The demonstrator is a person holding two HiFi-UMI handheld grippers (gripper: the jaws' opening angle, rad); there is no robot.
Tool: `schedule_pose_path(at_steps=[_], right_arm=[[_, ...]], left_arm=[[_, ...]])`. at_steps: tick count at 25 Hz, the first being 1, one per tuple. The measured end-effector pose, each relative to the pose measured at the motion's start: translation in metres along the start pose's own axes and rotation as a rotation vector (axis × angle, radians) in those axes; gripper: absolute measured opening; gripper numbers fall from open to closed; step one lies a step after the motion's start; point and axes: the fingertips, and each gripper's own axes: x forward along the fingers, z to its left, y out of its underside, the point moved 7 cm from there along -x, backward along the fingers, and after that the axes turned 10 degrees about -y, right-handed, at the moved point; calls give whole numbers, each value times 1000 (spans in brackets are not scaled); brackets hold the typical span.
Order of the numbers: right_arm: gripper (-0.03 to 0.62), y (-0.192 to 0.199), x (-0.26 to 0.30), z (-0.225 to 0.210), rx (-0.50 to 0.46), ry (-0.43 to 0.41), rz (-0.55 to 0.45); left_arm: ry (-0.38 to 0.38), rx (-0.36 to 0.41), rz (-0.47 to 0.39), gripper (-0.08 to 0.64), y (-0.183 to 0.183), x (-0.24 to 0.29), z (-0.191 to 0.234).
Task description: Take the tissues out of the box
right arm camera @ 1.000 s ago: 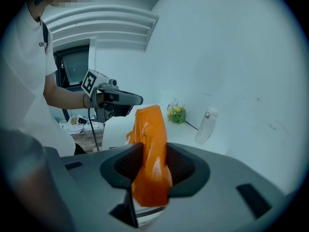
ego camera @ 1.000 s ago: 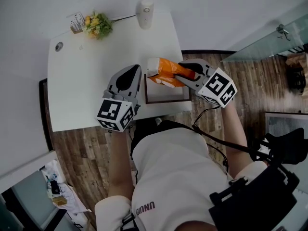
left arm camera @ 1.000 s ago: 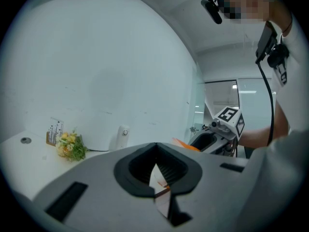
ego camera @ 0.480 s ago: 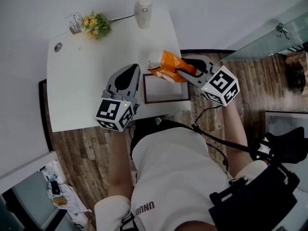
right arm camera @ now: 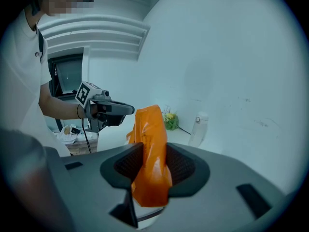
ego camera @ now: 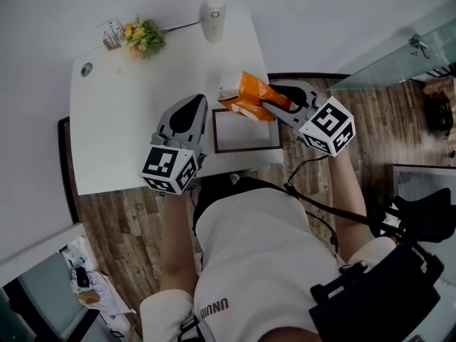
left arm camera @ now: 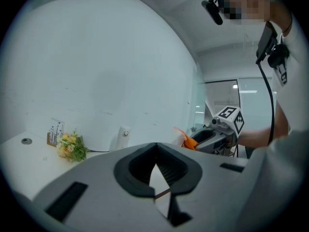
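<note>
An orange tissue packet [ego camera: 248, 95] with a white end hangs above the far edge of a flat dark-rimmed box [ego camera: 214, 135] on the white table. My right gripper [ego camera: 266, 104] is shut on it; in the right gripper view the packet [right arm camera: 150, 144] is pinched upright between the two pads of that gripper [right arm camera: 153, 164]. My left gripper [ego camera: 191, 111] hovers just left of the box, its tips together with nothing between them. From the left gripper view the left gripper [left arm camera: 155, 151] points toward the wall, with the right gripper [left arm camera: 205, 138] and the packet [left arm camera: 186, 139] off to the right.
At the table's far edge stand a small bunch of flowers [ego camera: 144, 38], a card holder [ego camera: 112, 33] and a white cylinder [ego camera: 214, 20]. A round grommet [ego camera: 87, 68] sits at the far left corner. The box lies close to the table's near right corner; wooden floor lies beyond.
My right gripper has carried the orange packet a little farther from me and turned slightly. The left gripper has stayed in place.
</note>
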Motion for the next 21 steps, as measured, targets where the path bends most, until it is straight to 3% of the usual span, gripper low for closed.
schedule_pose_path(at_steps=[21], right_arm=[[160,2,-3,-3,14,-3,-9]], left_arm=[[-3,-5,8,13,2,2,-1]])
